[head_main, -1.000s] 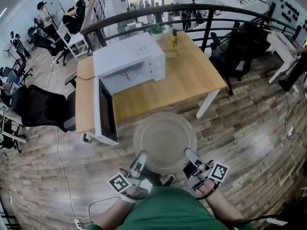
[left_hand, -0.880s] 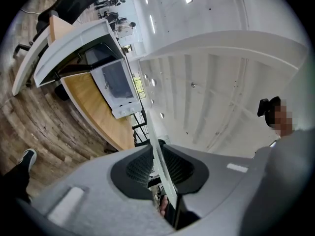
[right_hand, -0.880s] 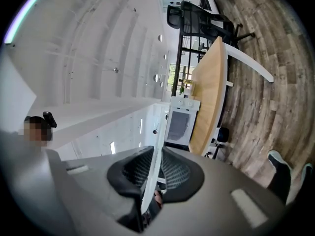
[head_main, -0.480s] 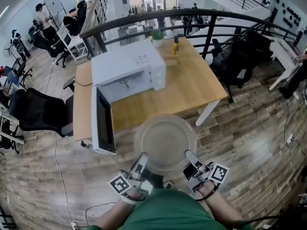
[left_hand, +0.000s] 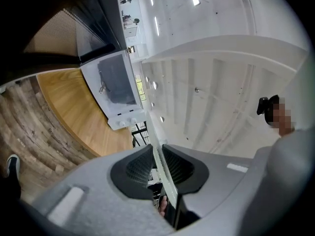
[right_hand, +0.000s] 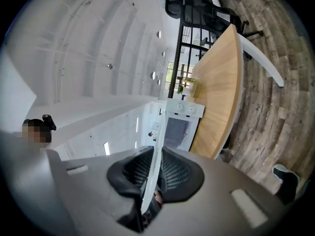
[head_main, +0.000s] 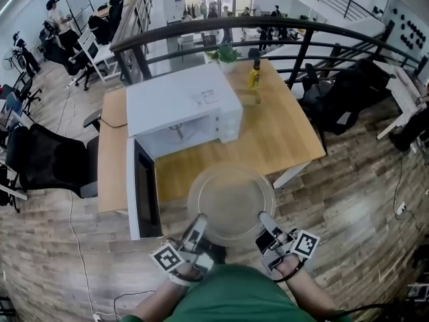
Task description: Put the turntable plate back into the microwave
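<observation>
The round clear glass turntable plate (head_main: 231, 203) hangs level in front of me, over the table's near edge. My left gripper (head_main: 200, 223) is shut on its near-left rim and my right gripper (head_main: 263, 220) on its near-right rim. In each gripper view the plate (left_hand: 160, 166) (right_hand: 153, 161) shows edge-on, pinched between the two dark pads. The white microwave (head_main: 184, 107) stands on the wooden table (head_main: 281, 136) beyond the plate. Its door (head_main: 143, 192) hangs wide open toward me on the left, and its cavity (head_main: 177, 134) faces me.
A yellow bottle (head_main: 255, 76) and a potted plant (head_main: 226, 54) stand at the table's far edge, before a black railing (head_main: 221, 25). Black office chairs stand at the left (head_main: 47, 159) and the right (head_main: 342, 92). The floor is wood plank.
Both grippers and the plate have moved forward together toward the table; the microwave and table now look nearer and lower in the head view. The grip is unchanged.
</observation>
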The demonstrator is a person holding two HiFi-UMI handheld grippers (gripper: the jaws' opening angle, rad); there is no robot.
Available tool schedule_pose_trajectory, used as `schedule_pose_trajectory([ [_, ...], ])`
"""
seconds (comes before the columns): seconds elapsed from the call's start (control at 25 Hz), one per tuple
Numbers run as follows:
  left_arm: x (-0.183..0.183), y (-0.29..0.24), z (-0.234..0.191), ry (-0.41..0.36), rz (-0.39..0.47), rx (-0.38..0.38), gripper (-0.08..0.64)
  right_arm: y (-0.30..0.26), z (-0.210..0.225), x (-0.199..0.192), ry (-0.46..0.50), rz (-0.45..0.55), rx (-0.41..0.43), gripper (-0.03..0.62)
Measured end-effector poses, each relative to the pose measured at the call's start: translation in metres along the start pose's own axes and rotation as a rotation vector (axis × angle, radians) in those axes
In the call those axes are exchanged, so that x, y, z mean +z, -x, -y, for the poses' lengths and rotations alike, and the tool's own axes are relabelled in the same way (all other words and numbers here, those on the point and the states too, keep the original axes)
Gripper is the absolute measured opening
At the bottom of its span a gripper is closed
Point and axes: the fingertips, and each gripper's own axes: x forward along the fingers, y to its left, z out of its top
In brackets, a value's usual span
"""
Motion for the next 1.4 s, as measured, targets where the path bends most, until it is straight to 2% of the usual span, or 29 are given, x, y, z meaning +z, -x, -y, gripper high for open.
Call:
schedule_pose_trajectory([
  [0.32, 0.067, -0.041, -0.035, 0.039, 0.039, 0.008, 0.069, -0.089, 0.011, 0.024, 0.024, -0.053, -0.023, 0.051],
  [0.56, 0.099, -0.052, -0.061, 0.064, 0.086, 0.036, 0.066, -0.138, 0.031, 0.032, 0.031, -0.118, -0.035, 0.051],
  [0.68, 0.105, -0.049, -0.074, 0.076, 0.117, 0.069, 0.066, -0.154, 0.041, 0.029, 0.009, -0.16, -0.033, 0.051],
  [0.88, 0.116, -0.051, -0.089, 0.049, 0.178, 0.103, 0.066, -0.179, 0.063, 0.03, -0.017, -0.245, -0.016, 0.051],
  [1.4, 0.119, -0.068, -0.114, 0.014, 0.376, 0.198, 0.067, -0.233, 0.097, 0.052, -0.05, -0.502, 0.051, 0.052],
])
